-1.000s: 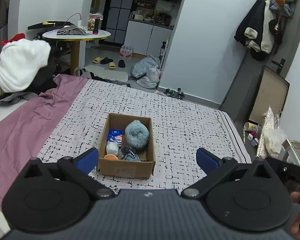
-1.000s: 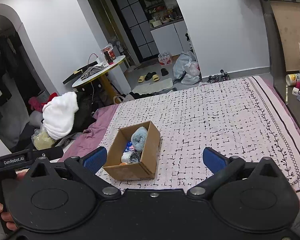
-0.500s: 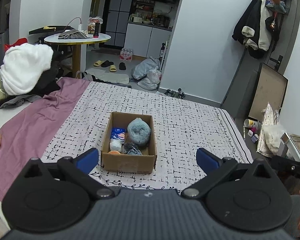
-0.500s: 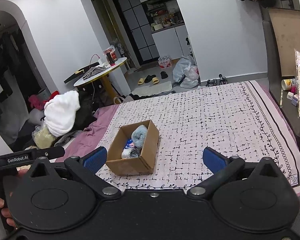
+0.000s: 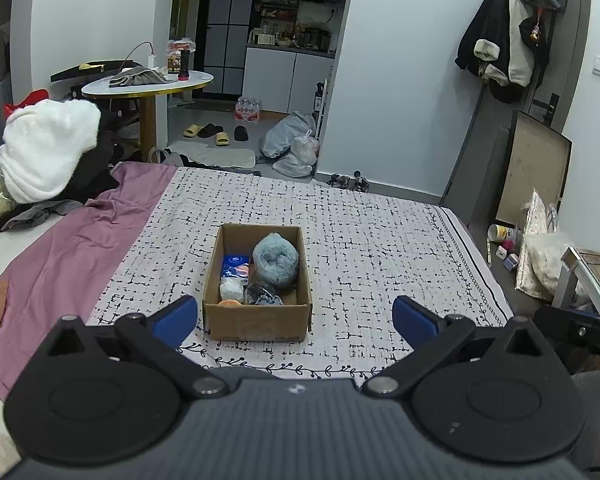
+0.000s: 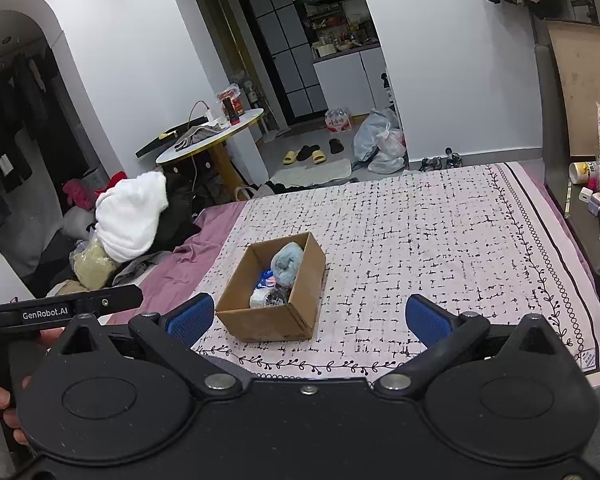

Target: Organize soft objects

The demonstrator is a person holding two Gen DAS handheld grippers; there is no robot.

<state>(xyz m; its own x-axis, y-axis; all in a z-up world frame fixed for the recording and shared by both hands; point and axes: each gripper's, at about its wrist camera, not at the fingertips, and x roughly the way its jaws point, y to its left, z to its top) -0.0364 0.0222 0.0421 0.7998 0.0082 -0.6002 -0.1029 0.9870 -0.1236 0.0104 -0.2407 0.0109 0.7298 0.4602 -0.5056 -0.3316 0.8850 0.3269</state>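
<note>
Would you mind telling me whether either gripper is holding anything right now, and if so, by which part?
Nothing is held. The left gripper and right gripper are both open and empty, short of the cardboard box on the bed.

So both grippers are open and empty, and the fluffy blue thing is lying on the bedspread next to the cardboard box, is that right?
Not quite. The fluffy blue thing lies inside the cardboard box, not beside it, as the left wrist view shows. The rest holds: the left gripper and right gripper are both open and empty, and the box sits on the bedspread.
</note>
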